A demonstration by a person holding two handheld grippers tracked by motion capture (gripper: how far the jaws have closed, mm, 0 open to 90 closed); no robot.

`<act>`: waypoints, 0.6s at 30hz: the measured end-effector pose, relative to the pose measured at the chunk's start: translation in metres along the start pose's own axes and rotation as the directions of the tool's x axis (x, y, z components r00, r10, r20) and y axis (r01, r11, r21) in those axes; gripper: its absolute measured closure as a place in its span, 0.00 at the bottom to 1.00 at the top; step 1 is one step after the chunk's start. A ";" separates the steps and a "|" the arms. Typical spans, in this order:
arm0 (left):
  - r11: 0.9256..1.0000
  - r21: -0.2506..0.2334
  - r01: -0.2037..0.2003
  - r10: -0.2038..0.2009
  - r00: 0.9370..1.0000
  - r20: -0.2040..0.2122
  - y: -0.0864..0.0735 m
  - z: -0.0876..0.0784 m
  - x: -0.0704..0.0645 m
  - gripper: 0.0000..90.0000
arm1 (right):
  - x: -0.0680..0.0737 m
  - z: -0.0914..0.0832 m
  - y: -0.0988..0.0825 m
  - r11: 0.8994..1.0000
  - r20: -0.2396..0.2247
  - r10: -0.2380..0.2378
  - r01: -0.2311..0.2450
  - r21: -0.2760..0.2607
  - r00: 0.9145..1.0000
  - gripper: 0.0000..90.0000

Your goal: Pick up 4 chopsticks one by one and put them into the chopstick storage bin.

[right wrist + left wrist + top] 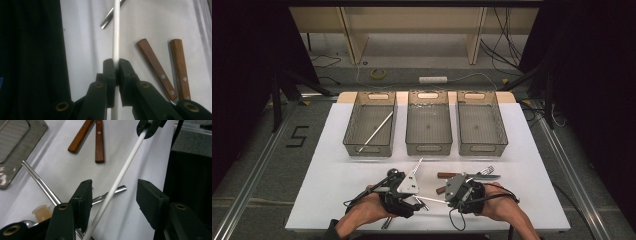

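Observation:
A thin white rod (125, 167) slants above the white table (332, 175) near its front edge. My right gripper (115, 61) is shut on one end of the rod (116, 30); that gripper also appears at the top of the left gripper view (150, 127). My left gripper (113, 185) is open, with the rod running between its jaws close to the left one and neither pad pressing on it. From above, the left gripper (404, 186) and the right gripper (459, 187) sit side by side, the rod (432, 200) bridging them.
Two wooden-handled knives (99, 142) (156, 67) lie just beyond the grippers, beside a fork (486, 171). Metal chopsticks (40, 182) and a steel handle (117, 191) lie under the rod. Three grey bins stand farther back; the left one (354, 107) holds a white stick (377, 131).

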State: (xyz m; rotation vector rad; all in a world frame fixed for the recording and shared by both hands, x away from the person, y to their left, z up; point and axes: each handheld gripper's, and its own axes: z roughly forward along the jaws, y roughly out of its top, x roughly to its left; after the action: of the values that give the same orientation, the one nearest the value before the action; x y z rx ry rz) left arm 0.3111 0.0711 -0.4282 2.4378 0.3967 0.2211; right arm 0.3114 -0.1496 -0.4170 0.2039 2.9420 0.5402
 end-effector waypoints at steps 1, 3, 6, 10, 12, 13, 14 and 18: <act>1.000 0.007 -0.005 0.005 1.000 0.006 0.000 0.001 -0.001 0.55 | 0.000 0.001 0.000 1.000 -0.002 -0.011 0.011 -0.003 1.000 0.95; 1.000 0.014 -0.016 0.016 1.000 0.012 0.001 0.003 -0.002 0.57 | 0.001 0.001 0.001 1.000 0.005 -0.009 0.009 -0.001 1.000 0.95; 0.999 0.026 -0.023 0.022 1.000 0.022 0.002 0.006 -0.004 0.61 | 0.000 0.001 0.001 1.000 -0.007 -0.028 0.028 0.005 1.000 0.95; 0.998 0.039 -0.040 0.039 0.999 0.034 0.003 0.007 -0.005 0.67 | 0.002 0.003 0.002 0.999 -0.006 -0.042 0.042 0.006 0.999 0.95; 0.999 0.035 -0.038 0.036 0.998 0.041 0.004 0.008 -0.006 0.70 | 0.003 0.003 0.004 0.999 -0.012 -0.036 0.036 0.009 0.999 0.95; 0.998 0.040 -0.041 0.039 0.998 0.046 0.004 0.008 -0.006 0.71 | 0.004 0.004 0.004 0.999 -0.013 -0.032 0.032 0.009 0.999 0.95; 0.998 0.045 -0.050 0.047 0.998 0.046 0.005 0.008 -0.006 0.72 | 0.004 0.004 0.004 0.999 -0.013 -0.044 0.044 0.005 0.999 0.95; 0.997 0.056 -0.056 0.053 0.997 0.055 0.005 0.011 -0.008 0.77 | 0.005 0.005 0.006 0.999 -0.028 -0.047 0.047 0.013 0.999 0.95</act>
State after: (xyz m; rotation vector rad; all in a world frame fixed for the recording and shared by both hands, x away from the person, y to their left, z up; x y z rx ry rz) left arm 0.3080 0.0581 -0.4343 2.5077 0.3172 0.1700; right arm 0.3078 -0.1419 -0.4201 0.1293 2.9693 0.5212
